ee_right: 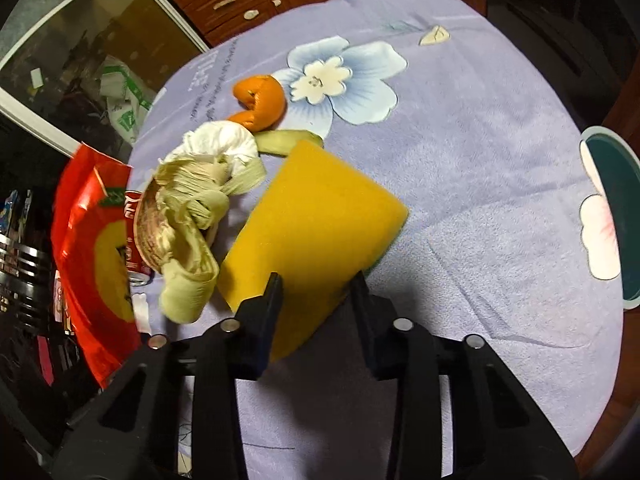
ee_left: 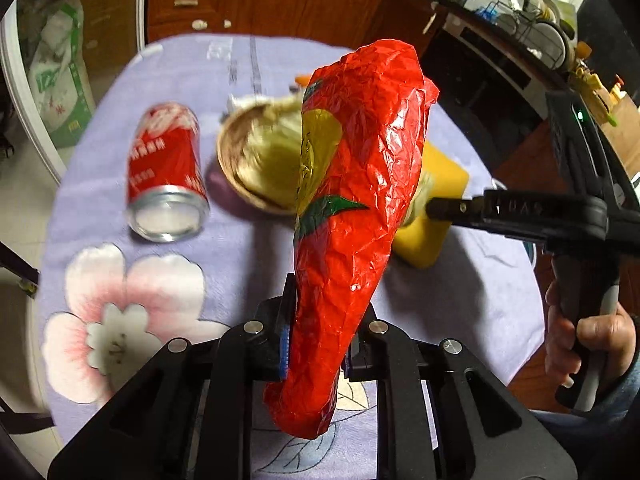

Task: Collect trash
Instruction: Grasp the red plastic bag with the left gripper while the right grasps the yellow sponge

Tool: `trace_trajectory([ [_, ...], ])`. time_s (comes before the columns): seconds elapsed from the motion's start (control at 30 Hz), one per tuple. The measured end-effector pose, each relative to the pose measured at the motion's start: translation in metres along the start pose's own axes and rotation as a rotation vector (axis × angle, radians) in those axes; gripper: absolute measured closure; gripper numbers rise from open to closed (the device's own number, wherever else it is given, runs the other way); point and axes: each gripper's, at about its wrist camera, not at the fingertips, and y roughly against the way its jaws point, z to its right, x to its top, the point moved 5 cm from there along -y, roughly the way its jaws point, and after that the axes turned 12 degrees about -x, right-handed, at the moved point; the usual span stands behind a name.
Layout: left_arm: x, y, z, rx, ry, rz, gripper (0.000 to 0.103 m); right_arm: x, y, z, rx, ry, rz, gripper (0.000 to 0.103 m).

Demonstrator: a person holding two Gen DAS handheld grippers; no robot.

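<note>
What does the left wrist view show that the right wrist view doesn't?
Left only: the left gripper clamping the red plastic bag, and a hand holding the right gripper's handle. Right only: orange peel, crumpled tissue, and the right gripper closed on the yellow sponge. Both: bag, sponge, red soda can, corn husks.

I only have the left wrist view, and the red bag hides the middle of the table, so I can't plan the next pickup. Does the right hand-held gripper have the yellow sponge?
Observer: Yes. In the right wrist view the right hand-held gripper is closed on the near corner of the yellow sponge.
Operator: What lies behind the sponge?
Observer: A green peel strip lies at its far edge, next to an orange peel.
Operator: Anything to its right?
Observer: Bare tablecloth, then a dark teal round object at the cloth's right edge.
</note>
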Motion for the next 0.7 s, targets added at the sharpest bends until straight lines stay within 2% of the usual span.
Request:
trace_trajectory([
  [0.2, 0.009, 0.015, 0.021, 0.004, -0.030, 0.037, 0.085, 0.000, 0.023, 0.011, 0.002, 0.006, 0.058, 0.075],
  [0.33, 0.017, 0.012, 0.038, -0.013, -0.058, 0.038, 0.085, 0.003, 0.041, 0.031, -0.018, -0.030, 0.102, 0.075],
  [0.7, 0.040, -0.015, 0.113, -0.065, -0.174, 0.011, 0.085, 0.007, 0.088, 0.121, -0.055, -0.178, 0.204, 0.075],
])
